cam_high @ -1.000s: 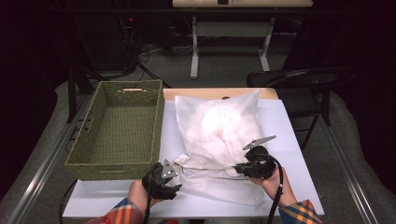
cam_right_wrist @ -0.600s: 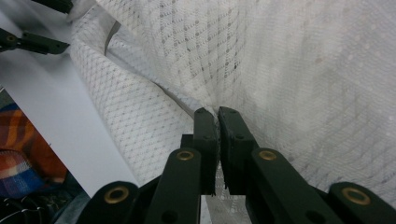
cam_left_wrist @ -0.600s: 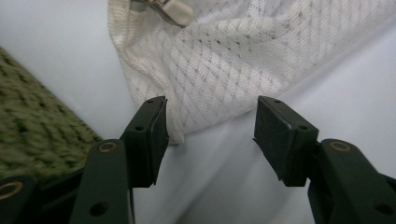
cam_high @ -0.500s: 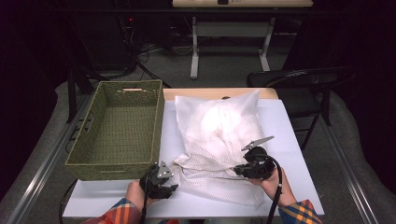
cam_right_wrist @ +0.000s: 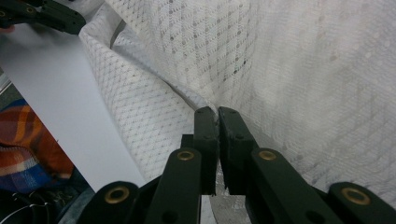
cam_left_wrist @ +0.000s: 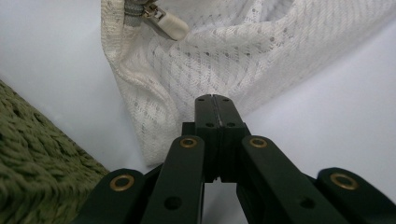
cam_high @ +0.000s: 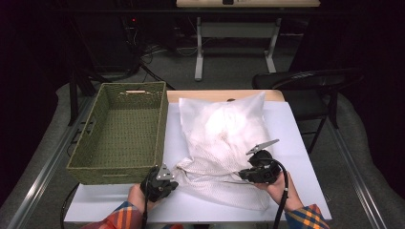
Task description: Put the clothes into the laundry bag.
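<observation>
Mesh laundry bag [cam_high: 224, 143] near the tabletop's front edge is pinched by the right gripper [cam_right_wrist: 217, 116]; the left gripper [cam_left_wrist: 215, 105], jaws closed, seemingly holds nothing, so the zipper pull [cam_left_wrist: 166, 21] must be grasped next.

The table [cam_high: 296, 143] is seen from above the person's side in the high view, facing forward and down, from fairly far off. The white mesh bag [cam_left_wrist: 224, 60] is looked at along closed jaws, close and low over the table, in the left gripper view. In the right gripper view the same bag [cam_right_wrist: 299, 70] is faced very closely. The bag [cam_high: 224, 138] is shared by all three views.
</observation>
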Motion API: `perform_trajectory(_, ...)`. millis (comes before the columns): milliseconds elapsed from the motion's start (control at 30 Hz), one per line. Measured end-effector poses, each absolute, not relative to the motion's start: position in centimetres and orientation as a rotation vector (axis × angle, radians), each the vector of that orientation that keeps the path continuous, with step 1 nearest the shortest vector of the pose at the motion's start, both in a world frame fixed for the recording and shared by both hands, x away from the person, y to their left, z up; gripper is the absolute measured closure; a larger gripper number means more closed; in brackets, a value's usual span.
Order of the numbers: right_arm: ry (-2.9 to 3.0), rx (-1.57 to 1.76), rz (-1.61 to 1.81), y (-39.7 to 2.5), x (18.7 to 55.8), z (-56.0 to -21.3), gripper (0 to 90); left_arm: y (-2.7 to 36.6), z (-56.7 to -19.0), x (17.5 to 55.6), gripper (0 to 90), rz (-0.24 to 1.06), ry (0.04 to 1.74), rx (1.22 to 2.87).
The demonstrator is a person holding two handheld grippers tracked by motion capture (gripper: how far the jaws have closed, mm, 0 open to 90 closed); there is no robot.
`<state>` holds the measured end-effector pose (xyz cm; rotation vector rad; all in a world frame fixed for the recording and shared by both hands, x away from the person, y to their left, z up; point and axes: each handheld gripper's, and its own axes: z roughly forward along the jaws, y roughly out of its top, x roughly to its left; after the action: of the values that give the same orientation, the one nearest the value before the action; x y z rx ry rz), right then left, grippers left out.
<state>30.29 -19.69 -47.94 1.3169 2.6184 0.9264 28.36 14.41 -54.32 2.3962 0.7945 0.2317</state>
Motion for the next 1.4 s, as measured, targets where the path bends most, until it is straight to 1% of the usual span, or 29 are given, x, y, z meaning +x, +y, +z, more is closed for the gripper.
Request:
perform_trajectory(100, 2.622, 1.320, 0.928, -19.8, 30.2, -48.0, 86.2, 14.4, -53.7, 27.5, 89.7, 0.208, 0.776, 2.386)
perform_trajectory(233, 2.646, 1.318, 0.909, -19.5, 30.1, -48.1, 86.4, 14.2, -53.3, 26.1, 89.7, 0.186, 0.719, 2.425)
perform_trajectory(367, 2.680, 1.307, 0.897, -19.5, 30.1, -48.4, 86.9, 14.3, -53.2, 25.2, 89.6, 0.160, 0.693, 2.422)
perform_trajectory(533, 2.714, 1.321, 0.858, -19.9, 29.7, -48.6, 87.8, 14.2, -53.3, 24.6, 89.6, 0.092, 0.688, 2.421)
perform_trajectory(633, 2.728, 1.323, 0.789, -20.3, 29.6, -49.0, 88.1, 14.2, -53.5, 24.5, 89.6, 0.006, 0.726, 2.392)
perform_trajectory(800, 2.730, 1.307, 0.687, -20.2, 29.6, -49.8, 88.2, 14.1, -53.5, 24.6, 88.2, 0.002, 0.735, 2.409)
perform_trajectory(833, 2.726, 1.310, 0.684, -20.1, 29.7, -49.9, 88.1, 14.2, -53.4, 24.7, 83.3, 0.012, 0.748, 2.410)
perform_trajectory(867, 2.726, 1.306, 0.678, -20.0, 29.8, -50.0, 87.9, 14.4, -53.2, 24.8, 74.7, 0.020, 0.759, 2.403)
perform_trajectory(933, 2.722, 1.300, 0.661, -20.0, 29.9, -50.2, 87.8, 14.9, -52.7, 25.1, 62.0, 0.059, 0.785, 2.377)
perform_trajectory(967, 2.724, 1.294, 0.651, -20.1, 29.9, -50.3, 87.8, 15.2, -52.5, 25.2, 53.1, 0.082, 0.808, 2.346)
perform_trajectory(1000, 2.719, 1.289, 0.633, -20.1, 29.9, -50.4, 87.9, 15.4, -52.3, 25.4, 47.2, 0.090, 0.828, 2.331)
perform_trajectory(1033, 2.712, 1.286, 0.614, -20.1, 30.0, -50.4, 87.9, 15.6, -52.2, 25.6, 43.3, 0.105, 0.849, 2.317)
perform_trajectory(1067, 2.710, 1.277, 0.590, -20.0, 30.0, -50.5, 87.9, 15.7, -52.2, 25.8, 40.7, 0.108, 0.858, 2.312)
perform_trajectory(1167, 2.708, 1.255, 0.558, -19.9, 30.0, -50.6, 87.8, 15.7, -52.0, 26.2, 37.6, 0.120, 0.871, 2.303)
perform_trajectory(1233, 2.702, 1.254, 0.541, -19.9, 30.0, -50.7, 87.8, 15.6, -51.8, 26.6, 37.5, 0.132, 0.875, 2.294)
perform_trajectory(1300, 2.693, 1.242, 0.510, -19.9, 30.0, -50.9, 87.8, 15.4, -51.7, 27.1, 38.0, 0.094, 0.900, 2.268)
perform_trajectory(1400, 2.683, 1.218, 0.460, -19.8, 30.0, -51.2, 87.8, 14.6, -52.1, 27.7, 39.5, 0.083, 0.910, 2.304)
